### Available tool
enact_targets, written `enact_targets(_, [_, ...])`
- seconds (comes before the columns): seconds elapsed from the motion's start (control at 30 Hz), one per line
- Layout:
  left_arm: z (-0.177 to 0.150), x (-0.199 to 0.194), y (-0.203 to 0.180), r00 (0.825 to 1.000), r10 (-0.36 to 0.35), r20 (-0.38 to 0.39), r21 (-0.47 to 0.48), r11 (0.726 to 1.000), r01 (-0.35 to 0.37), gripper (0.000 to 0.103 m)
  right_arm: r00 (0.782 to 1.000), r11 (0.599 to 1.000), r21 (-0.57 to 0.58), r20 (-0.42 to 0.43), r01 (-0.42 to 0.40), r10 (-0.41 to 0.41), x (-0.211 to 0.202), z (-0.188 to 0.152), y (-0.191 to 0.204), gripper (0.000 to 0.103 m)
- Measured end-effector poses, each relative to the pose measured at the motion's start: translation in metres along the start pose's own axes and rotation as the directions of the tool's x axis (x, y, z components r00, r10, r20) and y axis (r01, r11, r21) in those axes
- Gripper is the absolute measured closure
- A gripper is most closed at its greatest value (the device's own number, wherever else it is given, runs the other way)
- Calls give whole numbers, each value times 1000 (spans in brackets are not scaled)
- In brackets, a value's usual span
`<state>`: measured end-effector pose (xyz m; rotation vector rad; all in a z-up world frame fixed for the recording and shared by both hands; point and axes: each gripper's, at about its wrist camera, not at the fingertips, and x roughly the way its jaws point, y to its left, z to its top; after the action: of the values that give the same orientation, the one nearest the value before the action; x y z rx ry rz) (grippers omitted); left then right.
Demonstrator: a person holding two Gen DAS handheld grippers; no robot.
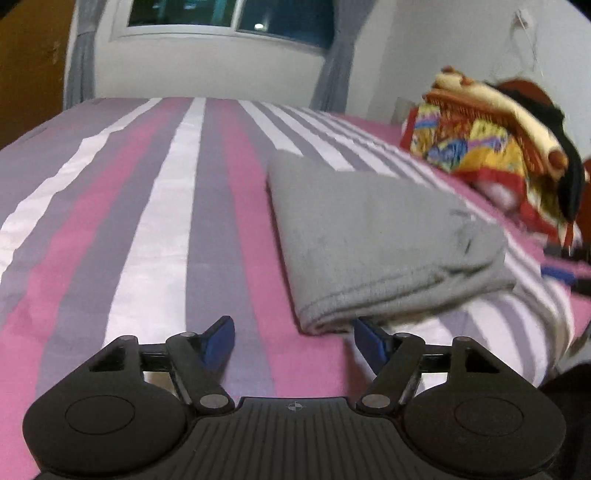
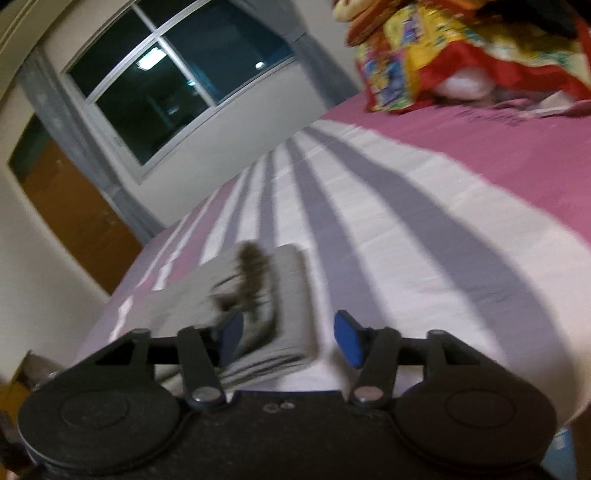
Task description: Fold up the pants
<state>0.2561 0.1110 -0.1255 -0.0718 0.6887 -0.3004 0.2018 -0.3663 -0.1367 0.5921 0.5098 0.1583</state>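
The grey pants (image 1: 369, 229) lie folded into a thick rectangle on the striped bedspread (image 1: 147, 221). My left gripper (image 1: 294, 338) stands open just before the bundle's near corner, and its blue pads touch no cloth. At the bundle's right end, blurred blue and black parts of my right gripper (image 1: 557, 262) show. In the right wrist view the folded pants (image 2: 284, 295) lie low on the left, with a dark blurred patch on top. My right gripper (image 2: 290, 338) is open. The bundle's edge sits between its pads, and bare sheet shows beside the right pad (image 2: 347, 343).
A colourful heap of blankets (image 1: 491, 147) (image 2: 461, 48) sits on the bed's far right side. Behind the bed are a wall with a dark window (image 1: 229, 14), grey curtains (image 1: 79, 62) and a wooden door (image 1: 26, 55). The bed's edge drops away at lower right (image 1: 554, 350).
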Motion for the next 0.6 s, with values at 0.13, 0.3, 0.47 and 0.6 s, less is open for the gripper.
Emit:
enact_targets(0.13, [5, 19, -4, 1000, 26, 3, -37, 999, -26, 31, 998, 998, -37, -38, -50, 48, 23, -2, 32, 56])
enact_targets(0.3, [7, 24, 7, 1000, -25, 10, -126, 992, 26, 33, 992, 997, -53, -121, -51, 44, 56, -8, 54, 57])
enact_targets(0.47, [2, 36, 6, 1000, -2, -16, -92, 996, 0, 34, 992, 998, -62, -127, -29, 21, 80, -5, 63, 61])
enact_targets(0.6, [3, 42, 3, 1000, 14, -17, -87, 996, -15, 34, 989, 998, -68, -145, 14, -24, 92, 3, 71, 81])
